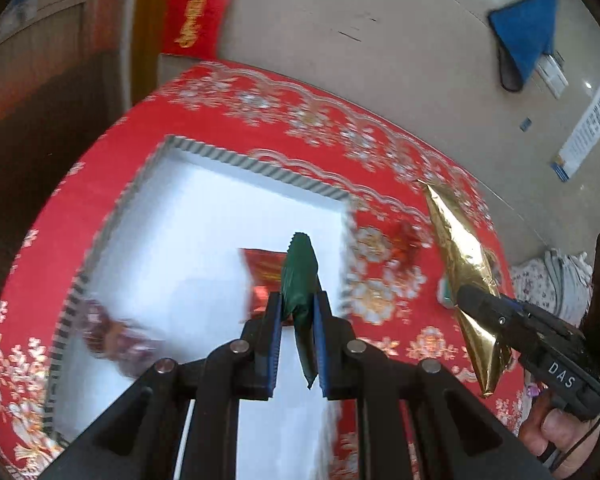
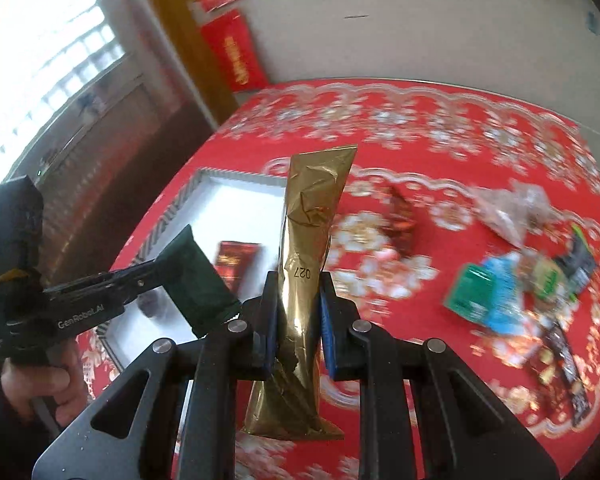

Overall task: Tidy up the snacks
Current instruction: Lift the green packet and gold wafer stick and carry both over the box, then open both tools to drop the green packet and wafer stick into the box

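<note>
Left side first: white tray (image 1: 204, 208) with striped rim sits on the red flowered desk (image 1: 284, 100), toward its left end. Already in it: a red packet (image 1: 266, 266) near the middle, and a dark reddish wrapped snack (image 1: 116, 332) near the left rim, blurred.

Left tongs (image 1: 296, 316) are clamped on a dark green sachet (image 1: 300, 276). Sachet stands lengthwise between the blue pads, its serrated top end pointing forward and up, tail hanging below the pads. It is directly above the tray's right half, so for this hand the drop spot lies straight below and a little ahead. Left hand is the nearer one to the tray.

Right tongs (image 2: 298, 308) are clamped on a long gold packet (image 2: 312, 240), printed "027". Long axis runs along the fingers, top end up and forward, bottom end flaring out under the pads. From the right wrist view, the tray (image 2: 236, 178) lies forward and to the left of the gold packet; this hand hovers over bare cloth just beside the tray's right rim, so it likely needs to shift left.

Far right of the desk: loose pile of unsorted snacks (image 2: 512, 280), green, blue, dark wrappers, well apart from the tray. A brown wrapped sweet (image 2: 400, 220) lies between tray and pile.
</note>
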The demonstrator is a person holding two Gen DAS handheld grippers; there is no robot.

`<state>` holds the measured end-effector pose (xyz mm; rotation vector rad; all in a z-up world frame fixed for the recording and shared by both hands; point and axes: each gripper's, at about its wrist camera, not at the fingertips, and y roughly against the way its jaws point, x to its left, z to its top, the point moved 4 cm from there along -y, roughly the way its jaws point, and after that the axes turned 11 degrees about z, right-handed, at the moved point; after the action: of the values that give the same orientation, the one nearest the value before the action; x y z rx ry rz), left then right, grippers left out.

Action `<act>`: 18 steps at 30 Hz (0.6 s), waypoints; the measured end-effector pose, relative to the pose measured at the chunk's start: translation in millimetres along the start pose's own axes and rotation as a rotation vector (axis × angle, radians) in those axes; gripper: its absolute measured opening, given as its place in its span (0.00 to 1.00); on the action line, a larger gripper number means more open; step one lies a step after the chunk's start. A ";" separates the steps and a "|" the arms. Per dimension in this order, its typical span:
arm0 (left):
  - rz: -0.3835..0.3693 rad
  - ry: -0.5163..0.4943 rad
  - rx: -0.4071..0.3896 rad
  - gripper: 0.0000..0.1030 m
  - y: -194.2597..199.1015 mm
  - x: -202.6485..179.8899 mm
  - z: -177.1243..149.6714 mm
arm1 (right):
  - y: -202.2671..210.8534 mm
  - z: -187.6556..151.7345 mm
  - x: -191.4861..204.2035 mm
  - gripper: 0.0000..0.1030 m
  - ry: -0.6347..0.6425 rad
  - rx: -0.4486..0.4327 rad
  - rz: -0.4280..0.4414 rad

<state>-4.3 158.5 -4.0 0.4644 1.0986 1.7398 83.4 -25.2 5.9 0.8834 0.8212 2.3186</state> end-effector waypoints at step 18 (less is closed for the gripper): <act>0.102 0.005 0.005 0.67 -8.7 57.0 -7.0 | -91.3 10.4 77.8 0.43 0.091 0.099 0.040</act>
<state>-29.7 206.4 -24.8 0.5272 1.0995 1.8279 62.9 90.7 -19.7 0.8479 0.9724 2.3849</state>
